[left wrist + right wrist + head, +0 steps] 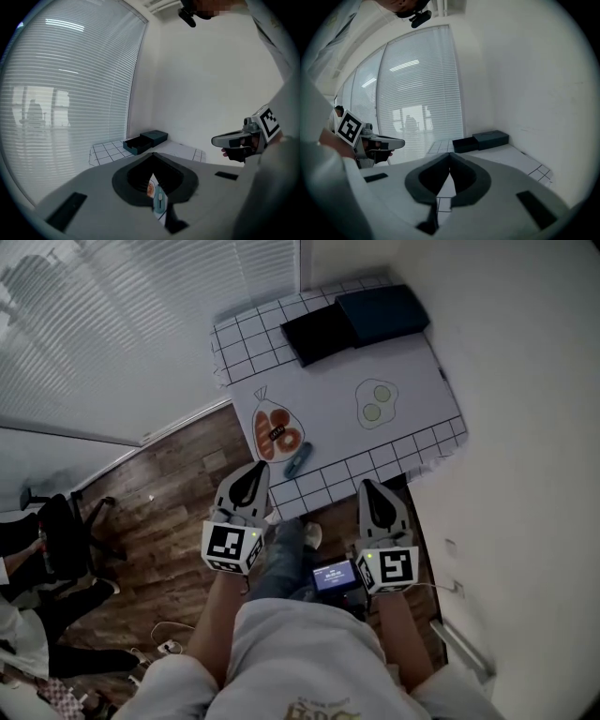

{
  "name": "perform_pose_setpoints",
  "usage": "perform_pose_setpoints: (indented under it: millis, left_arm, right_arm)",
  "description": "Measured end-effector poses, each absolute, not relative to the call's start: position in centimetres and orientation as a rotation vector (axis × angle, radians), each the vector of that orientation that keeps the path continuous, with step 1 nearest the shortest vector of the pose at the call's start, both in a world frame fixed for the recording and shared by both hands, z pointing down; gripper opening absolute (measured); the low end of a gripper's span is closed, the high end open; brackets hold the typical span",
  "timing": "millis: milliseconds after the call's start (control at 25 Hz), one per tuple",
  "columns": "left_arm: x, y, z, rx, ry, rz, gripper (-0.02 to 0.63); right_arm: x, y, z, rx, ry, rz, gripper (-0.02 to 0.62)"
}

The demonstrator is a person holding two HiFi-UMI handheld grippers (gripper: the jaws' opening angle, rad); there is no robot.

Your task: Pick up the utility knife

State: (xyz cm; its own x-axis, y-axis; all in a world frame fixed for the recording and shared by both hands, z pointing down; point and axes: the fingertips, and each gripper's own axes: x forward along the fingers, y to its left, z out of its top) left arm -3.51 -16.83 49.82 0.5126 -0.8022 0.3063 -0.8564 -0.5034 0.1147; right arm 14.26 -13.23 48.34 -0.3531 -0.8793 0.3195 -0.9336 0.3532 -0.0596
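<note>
Your left gripper [254, 472]: you hold it at the near edge of the table, just short of the knife. Its jaws are pressed together at the tips and grip nothing.
Left gripper view: the closed tips [153, 155] point across the table toward the far boxes. The knife shows through the slit under the jaws, not between the pads.
Your right gripper [369, 487]: it is level with the left one, farther right along the same table edge. Its jaws also meet at the tips [450, 155] and are empty.
Utility knife [298, 460]: the blue knife [160, 200] lies flat on the table, near the edge closest to you. It sits at a slant, just right of the bag, and neither gripper touches it. From your head view it lies ahead of the gap between your two grippers, closer to the left one.
Table [412, 367]: it has a pale cover with a black grid along its borders.
Bag [276, 432]: a clear outline with orange contents, beside the knife. You cannot tell whether it is real or printed.
Green outline [377, 404]: a shape with two circles, right of the bag and well apart from the knife.
Black box [319, 334]: an open box at the far end of the table.
Dark blue box [382, 313]: it touches the black box on that box's right.
Floor [169, 502]: wood boards lie beneath your grippers.
</note>
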Motion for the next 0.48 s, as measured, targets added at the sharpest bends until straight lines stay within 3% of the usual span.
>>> perform_pose_setpoints:
  millis: [480]
  left_arm:
    - [-3.3, -18.1, 54.4, 2.453, -1.314, 0.391, 0.008]
  right_arm:
    - [13.8, -14.7, 52.2, 1.587, -2.322, 0.429, 0.006]
